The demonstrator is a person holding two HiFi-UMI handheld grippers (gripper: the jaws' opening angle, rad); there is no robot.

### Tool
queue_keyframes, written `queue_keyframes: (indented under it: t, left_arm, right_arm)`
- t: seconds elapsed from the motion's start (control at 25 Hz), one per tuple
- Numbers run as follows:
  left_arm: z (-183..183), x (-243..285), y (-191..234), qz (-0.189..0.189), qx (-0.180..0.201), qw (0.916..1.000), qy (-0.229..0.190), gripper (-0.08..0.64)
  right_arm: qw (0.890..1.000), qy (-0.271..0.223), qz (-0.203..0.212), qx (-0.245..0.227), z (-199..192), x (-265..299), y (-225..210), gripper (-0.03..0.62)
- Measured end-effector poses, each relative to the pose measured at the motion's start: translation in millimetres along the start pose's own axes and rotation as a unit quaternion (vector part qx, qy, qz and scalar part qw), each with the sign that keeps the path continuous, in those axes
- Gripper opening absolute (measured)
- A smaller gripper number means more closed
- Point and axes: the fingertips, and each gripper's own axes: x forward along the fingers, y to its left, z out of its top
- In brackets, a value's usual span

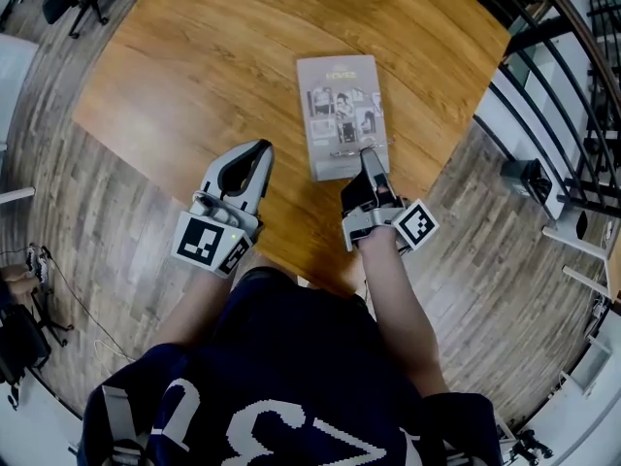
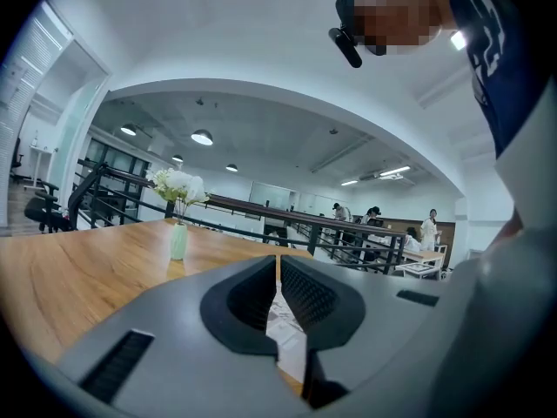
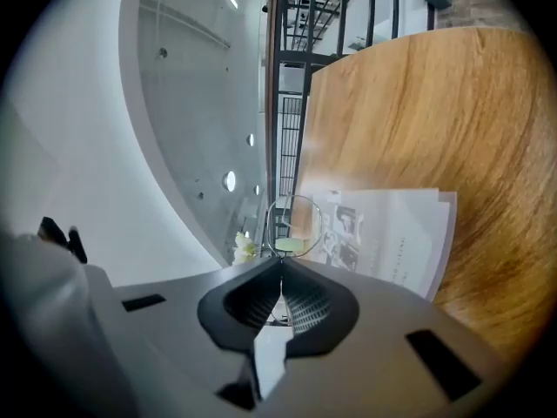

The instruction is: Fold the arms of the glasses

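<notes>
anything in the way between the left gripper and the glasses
Nothing visible. The thin wire-rimmed glasses sit pinched in the right gripper's jaws at the grey magazine's edge; only bare wooden table separates the shut left gripper from them.

Thin wire-rim glasses [image 3: 294, 225], round lens, apparently clamped in right claw [image 3: 281, 266].

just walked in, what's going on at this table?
A person holds a gripper in each hand over a wooden table. The right gripper is shut on a pair of thin wire-rimmed glasses, at the near end of a booklet lying on the table. The left gripper is shut and empty, off to the side. The glasses' arms aren't visible.
</notes>
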Motion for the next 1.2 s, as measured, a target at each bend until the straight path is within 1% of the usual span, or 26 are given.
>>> queue_keyframes:
  t: [0.16, 0.28, 0.36, 0.44, 0.56, 0.68, 0.76, 0.84, 0.92, 1.04, 1.2]
  left_arm:
    - [2, 11, -13, -0.037, -0.021, 0.9991, 0.005, 0.026]
    - [3, 22, -22, -0.071, -0.055, 0.9959, 0.012, 0.033]
    - [4, 30, -26, -0.087, -0.080, 0.9928, 0.018, 0.125]
    - [4, 37, -24, -0.090, -0.093, 0.9912, 0.026, 0.147]
    - [4, 46, -15, -0.090, -0.099, 0.9905, 0.031, 0.147]
    - [6, 53, -14, -0.101, -0.117, 0.9875, 0.030, 0.147]
    - [11, 58, -13, -0.104, -0.116, 0.9874, 0.027, 0.147]
    - [21, 64, -9, -0.104, -0.103, 0.9890, 0.020, 0.147]
    - [28, 73, -6, -0.114, -0.099, 0.9883, 0.022, 0.147]
    - [23, 84, -14, -0.143, -0.106, 0.9829, 0.048, 0.146]
    - [14, 88, -37, -0.165, -0.101, 0.9786, 0.071, 0.146]
  right_arm:
    - [0.999, 0.005, 0.036, -0.013, -1, -9, 32, 0.028]
    - [0.998, 0.009, 0.062, -0.022, -5, -13, 57, 0.028]
    - [0.997, 0.012, 0.075, -0.025, -9, -16, 70, 0.028]
    - [0.996, 0.015, 0.084, -0.025, -14, -19, 81, 0.028]
    - [0.995, 0.018, 0.091, -0.027, -21, -24, 91, 0.028]
    - [0.995, 0.019, 0.094, -0.031, -25, -30, 97, 0.028]
    - [0.995, 0.019, 0.095, -0.032, -26, -34, 100, 0.028]
    - [0.995, 0.017, 0.096, -0.032, -26, -38, 101, 0.028]
    - [0.995, 0.014, 0.097, -0.034, -26, -42, 103, 0.028]
    - [0.995, 0.007, 0.097, -0.034, -24, -48, 105, 0.028]
    - [0.994, 0.002, 0.099, -0.036, -22, -53, 110, 0.028]
